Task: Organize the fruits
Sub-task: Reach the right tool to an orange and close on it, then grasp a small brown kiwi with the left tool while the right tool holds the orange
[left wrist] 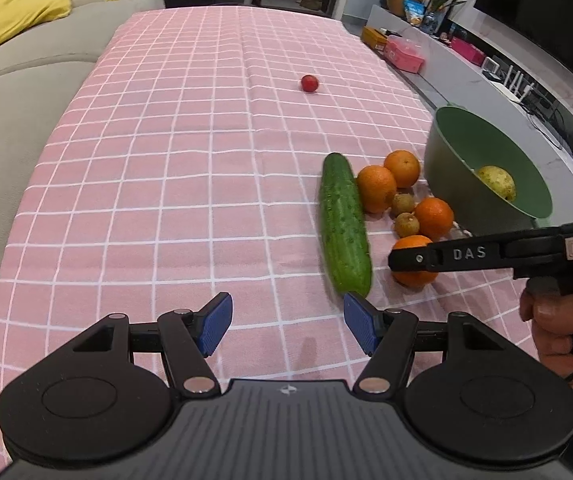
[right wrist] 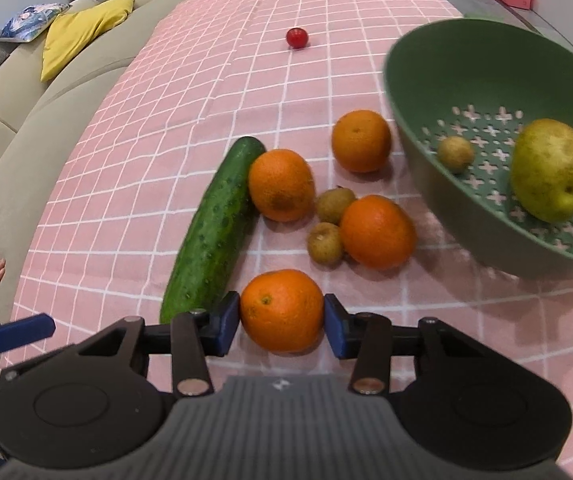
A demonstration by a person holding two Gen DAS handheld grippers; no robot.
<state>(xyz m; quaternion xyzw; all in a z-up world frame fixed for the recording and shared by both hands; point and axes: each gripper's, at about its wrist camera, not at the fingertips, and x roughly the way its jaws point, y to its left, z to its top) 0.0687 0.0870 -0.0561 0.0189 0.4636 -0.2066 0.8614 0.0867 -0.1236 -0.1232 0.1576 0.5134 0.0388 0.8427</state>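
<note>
Pink checked cloth covers the counter (left wrist: 166, 160) under my left claw (left wrist: 288, 326), which hangs wide with nothing between its blue pads; a cucumber (left wrist: 344, 224) lies just ahead, oranges beside it, a green colander (left wrist: 458, 148) beyond. From my right wrist, my right claw (right wrist: 282, 322) has both pads against the nearest orange (right wrist: 281, 310). Inside the colander (right wrist: 426, 80) sit a pear (right wrist: 552, 168) and a small brown fruit (right wrist: 455, 154).

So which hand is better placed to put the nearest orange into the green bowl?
The right. Its gripper has blue fingers on either side of the nearest orange, and the green bowl sits on its side. The left gripper is open over bare cloth beside the cucumber.
</note>
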